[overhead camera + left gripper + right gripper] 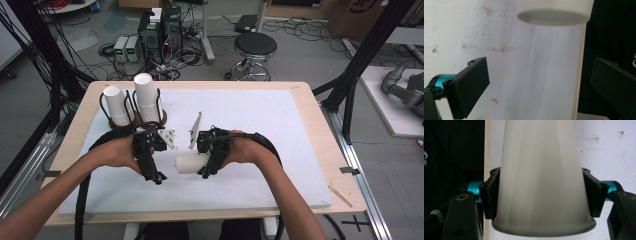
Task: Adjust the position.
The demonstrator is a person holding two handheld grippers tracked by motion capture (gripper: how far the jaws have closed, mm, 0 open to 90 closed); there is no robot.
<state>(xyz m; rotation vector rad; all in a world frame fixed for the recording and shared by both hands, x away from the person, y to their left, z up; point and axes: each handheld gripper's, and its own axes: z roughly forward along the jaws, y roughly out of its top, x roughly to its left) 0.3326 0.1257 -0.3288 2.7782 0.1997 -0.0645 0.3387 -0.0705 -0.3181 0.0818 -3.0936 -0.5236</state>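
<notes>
On white foam board (260, 130), right gripper (206, 165) clamps the white paper cup (191, 162) lying sideways at frame centre; open left gripper (152, 172) waits beside its base.

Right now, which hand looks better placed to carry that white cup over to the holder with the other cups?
Probably the right gripper: its fingers already clamp the white cup. The left gripper is open, the cup ahead of it, untouched. The holder stands at the far left.

Soft even overhead light, faint shadows, high view slightly soft, close white cup (541, 182) blurred
</notes>
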